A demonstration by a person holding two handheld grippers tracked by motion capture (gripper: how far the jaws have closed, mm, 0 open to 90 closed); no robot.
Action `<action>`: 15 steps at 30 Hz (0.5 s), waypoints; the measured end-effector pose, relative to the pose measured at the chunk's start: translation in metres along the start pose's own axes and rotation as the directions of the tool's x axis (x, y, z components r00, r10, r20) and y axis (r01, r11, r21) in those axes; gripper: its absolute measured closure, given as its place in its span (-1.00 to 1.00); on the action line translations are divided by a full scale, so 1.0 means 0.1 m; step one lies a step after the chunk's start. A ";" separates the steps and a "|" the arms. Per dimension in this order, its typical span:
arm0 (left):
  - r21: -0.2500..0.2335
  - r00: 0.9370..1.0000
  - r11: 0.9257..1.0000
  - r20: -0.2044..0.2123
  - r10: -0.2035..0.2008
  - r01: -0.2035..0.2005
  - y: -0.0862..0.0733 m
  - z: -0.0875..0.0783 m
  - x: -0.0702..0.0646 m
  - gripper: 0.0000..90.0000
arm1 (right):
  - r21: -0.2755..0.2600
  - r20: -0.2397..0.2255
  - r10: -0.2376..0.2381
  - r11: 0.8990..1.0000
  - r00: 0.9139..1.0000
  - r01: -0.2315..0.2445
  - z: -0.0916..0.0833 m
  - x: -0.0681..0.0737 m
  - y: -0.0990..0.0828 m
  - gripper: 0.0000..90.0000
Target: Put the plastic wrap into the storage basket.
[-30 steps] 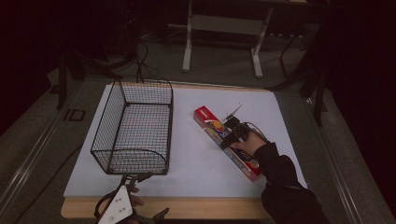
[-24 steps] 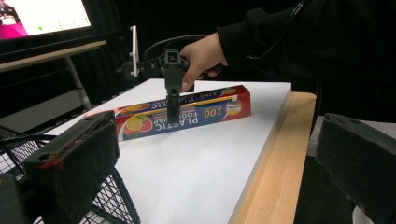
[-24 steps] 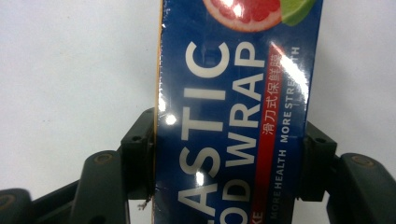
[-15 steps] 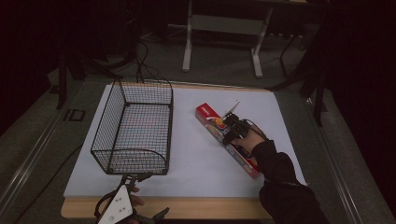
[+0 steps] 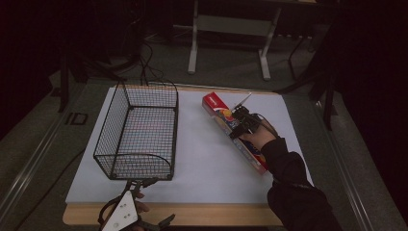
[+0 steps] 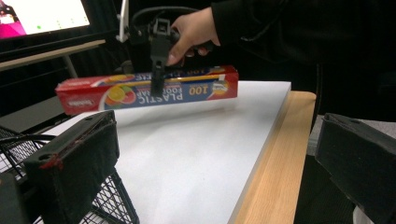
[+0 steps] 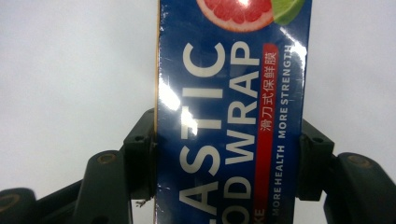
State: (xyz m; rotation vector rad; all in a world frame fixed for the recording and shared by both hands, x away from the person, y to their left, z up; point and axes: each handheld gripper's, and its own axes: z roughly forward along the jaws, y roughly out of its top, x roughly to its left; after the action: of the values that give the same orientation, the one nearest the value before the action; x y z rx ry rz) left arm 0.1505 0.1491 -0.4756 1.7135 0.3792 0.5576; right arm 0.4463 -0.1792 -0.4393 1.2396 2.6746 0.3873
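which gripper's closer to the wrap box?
Right gripper: jaws clamp the wrap box. Left gripper sits at the near table edge by the basket.

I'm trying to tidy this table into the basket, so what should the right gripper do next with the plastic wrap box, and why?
Probably carry it toward the wire basket. The right gripper has its jaws closed on both long sides of the plastic wrap box, and the left gripper view shows the box already clear of the white table, shadow beneath. The basket stands open-topped to the box's left in the high view.
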 end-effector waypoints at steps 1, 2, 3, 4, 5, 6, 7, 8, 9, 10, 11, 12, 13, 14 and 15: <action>0.001 1.000 1.000 0.000 0.000 0.000 0.00 0.00 0.00 -1.00 | -0.009 -0.008 0.008 1.000 1.000 -0.008 -0.04 0.00 0.02 -0.12; 0.000 1.000 1.000 0.001 -0.001 0.001 0.00 0.00 0.00 -1.00 | -0.017 -0.014 0.015 1.000 1.000 -0.015 -0.08 0.01 0.04 -0.12; -0.001 1.000 1.000 0.001 0.000 0.000 0.00 0.00 0.00 -1.00 | -0.027 -0.023 0.018 0.999 1.000 -0.018 -0.11 0.01 0.05 -0.12; -0.001 1.000 1.000 0.000 -0.001 0.001 0.00 0.00 0.00 -1.00 | -0.034 -0.026 0.018 0.999 0.999 -0.019 -0.14 0.02 0.07 -0.12; -0.001 1.000 1.000 -0.001 -0.001 0.001 0.00 0.00 0.00 -1.00 | -0.042 -0.025 0.019 0.999 1.000 -0.020 -0.18 0.03 0.09 -0.12; 0.000 1.000 1.000 -0.001 -0.002 0.002 0.00 0.00 0.00 -1.00 | -0.049 -0.026 0.018 0.999 1.000 -0.019 -0.23 0.04 0.12 -0.12; -0.001 1.000 1.000 -0.001 -0.002 0.002 0.00 0.00 0.00 -1.00 | -0.057 -0.032 0.017 0.998 0.999 -0.019 -0.26 0.05 0.14 -0.12; -0.001 1.000 1.000 -0.001 -0.003 0.003 0.00 0.00 0.00 -1.00 | -0.064 -0.028 0.015 0.998 0.999 -0.017 -0.30 0.07 0.17 -0.12; -0.001 1.000 1.000 -0.001 -0.002 0.002 0.00 0.00 0.00 -1.00 | -0.073 -0.024 0.011 0.997 1.000 -0.012 -0.33 0.09 0.19 -0.12; 0.000 1.000 1.000 0.000 -0.003 0.003 0.00 0.00 0.00 -1.00 | -0.082 -0.024 0.010 0.997 1.000 -0.012 -0.37 0.11 0.22 -0.12; 0.000 1.000 1.000 0.000 -0.003 0.003 0.00 0.00 0.00 -1.00 | -0.097 -0.023 0.009 0.995 1.000 -0.011 -0.42 0.13 0.25 -0.12; 0.001 1.000 1.000 0.001 -0.002 0.002 0.00 0.00 0.00 -1.00 | -0.105 -0.021 0.009 0.994 1.000 -0.011 -0.44 0.15 0.27 -0.12; 0.002 1.000 1.000 0.001 -0.002 0.002 0.00 0.00 0.00 -1.00 | -0.113 -0.019 0.006 0.994 1.000 -0.008 -0.48 0.17 0.30 -0.12; 0.002 1.000 1.000 0.001 -0.002 0.002 0.00 0.00 0.00 -1.00 | -0.122 -0.018 0.003 0.993 1.000 -0.005 -0.51 0.19 0.33 -0.12; 0.002 1.000 1.000 0.000 -0.002 0.002 0.00 0.00 0.00 -1.00 | -0.130 -0.013 0.000 0.992 1.000 -0.001 -0.54 0.21 0.35 -0.12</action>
State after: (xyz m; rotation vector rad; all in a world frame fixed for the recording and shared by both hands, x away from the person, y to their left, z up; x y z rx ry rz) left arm 0.1506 0.1492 -0.4759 1.7147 0.3815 0.5553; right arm 0.4443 -0.1499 -0.3783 1.2036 2.6125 0.5615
